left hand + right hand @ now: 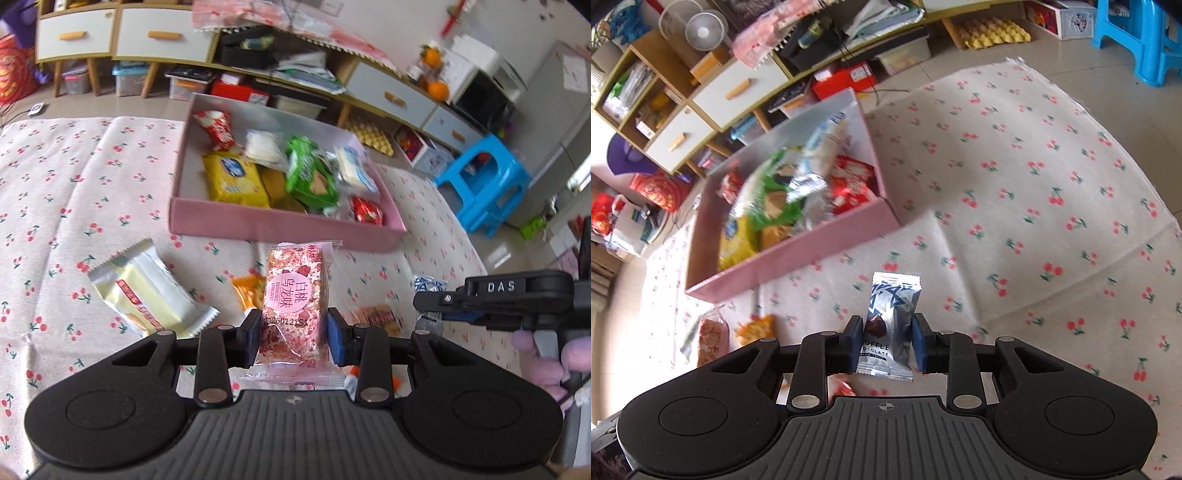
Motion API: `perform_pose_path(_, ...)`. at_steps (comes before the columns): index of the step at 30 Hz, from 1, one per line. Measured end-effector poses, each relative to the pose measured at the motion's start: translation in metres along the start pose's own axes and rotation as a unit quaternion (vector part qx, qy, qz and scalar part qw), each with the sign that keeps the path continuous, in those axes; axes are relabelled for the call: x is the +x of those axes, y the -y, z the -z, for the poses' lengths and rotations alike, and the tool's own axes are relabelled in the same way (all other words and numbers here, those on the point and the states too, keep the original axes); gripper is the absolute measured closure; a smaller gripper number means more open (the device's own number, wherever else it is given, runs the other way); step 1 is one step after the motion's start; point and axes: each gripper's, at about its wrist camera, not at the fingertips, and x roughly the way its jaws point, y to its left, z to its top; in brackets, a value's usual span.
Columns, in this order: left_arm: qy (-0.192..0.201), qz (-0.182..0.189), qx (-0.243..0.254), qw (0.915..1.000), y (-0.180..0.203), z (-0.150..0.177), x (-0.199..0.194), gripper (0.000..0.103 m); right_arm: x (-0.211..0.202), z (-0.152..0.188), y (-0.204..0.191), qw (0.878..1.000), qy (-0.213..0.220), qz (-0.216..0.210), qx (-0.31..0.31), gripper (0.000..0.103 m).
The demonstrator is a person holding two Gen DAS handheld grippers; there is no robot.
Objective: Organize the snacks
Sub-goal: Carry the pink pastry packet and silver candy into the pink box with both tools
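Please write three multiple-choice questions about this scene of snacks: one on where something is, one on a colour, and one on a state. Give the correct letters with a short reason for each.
1. Where is the yellow packet?
A. inside the box
B. on the cloth beside the box
C. on the blue stool

2. What colour is the box outside?
A. green
B. pink
C. black

3. What is the state of the left gripper?
A. open and empty
B. shut on a pink snack bar
C. shut on a silver chocolate packet

Answers:
1. A: the yellow packet lies within the box walls, next to a green packet.
2. B: the near wall of the box is pink in both views.
3. B: its pads press both sides of the pink snack bar; the silver chocolate packet is in the right gripper.
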Motion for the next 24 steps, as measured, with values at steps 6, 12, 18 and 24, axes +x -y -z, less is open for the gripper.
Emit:
perform_pose_path(6,0.019,-0.011,-0.035,0.9991,-0.012,-0.015,-0.001,0.07,0.001,-0.007,-0.024,0.999,0.011,-0.035,0.004,0.076)
perform_pose_path(12,0.048,-0.018,-0.067,0.9965,-0.022,-0.029,-0.001,0.07,0.011,-0.012,-0.041,0.997,0.024,-0.076,0.02,0.075)
perform_pose_path(18,0.069,-0.026,-0.102,0.9921,-0.034,-0.047,0.008,0.07,0.025,-0.021,-0.051,0.992,0.032,-0.111,0.042,0.075)
perform_pose_path(24,0.071,-0.042,-0.09,0.9925,-0.036,-0.065,0.02,0.07,0.036,-0.035,-0.064,0.99,0.036,-0.132,0.04,0.075)
